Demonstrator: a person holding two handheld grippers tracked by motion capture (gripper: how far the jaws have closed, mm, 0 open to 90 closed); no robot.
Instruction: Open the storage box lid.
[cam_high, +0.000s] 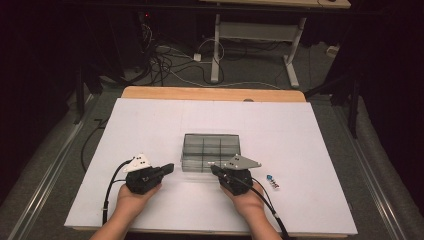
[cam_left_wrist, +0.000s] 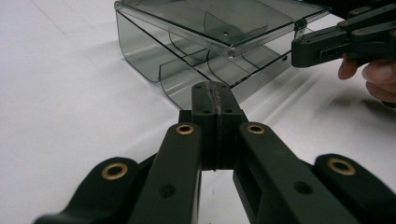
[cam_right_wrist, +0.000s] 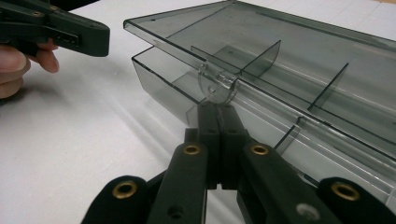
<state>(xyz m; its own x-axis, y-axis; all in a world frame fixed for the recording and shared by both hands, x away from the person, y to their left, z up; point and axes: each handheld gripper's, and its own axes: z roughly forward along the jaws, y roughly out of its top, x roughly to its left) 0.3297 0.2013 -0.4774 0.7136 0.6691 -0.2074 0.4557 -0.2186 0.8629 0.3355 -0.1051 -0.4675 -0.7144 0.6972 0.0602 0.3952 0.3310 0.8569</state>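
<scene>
While the smoky plastic box (cam_high: 210, 151) sits mid-desk with its lid barely lifted, your right gripper (cam_right_wrist: 218, 112) nudges its clasp (cam_right_wrist: 215, 86) and your left gripper (cam_left_wrist: 215, 96) waits nearby, both jaws pressed together, empty.

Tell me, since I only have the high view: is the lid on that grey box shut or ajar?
Observer: Ajar. In the right gripper view the lid stands above the box along its front edge.
Operator: Is the right gripper holding anything?
Observer: No. The right gripper has its jaws closed together, tips just under the clear latch tab.
Operator: And the left?
Observer: The left gripper is shut and empty, aimed at the box's rounded corner. I cannot tell whether it touches.
</scene>
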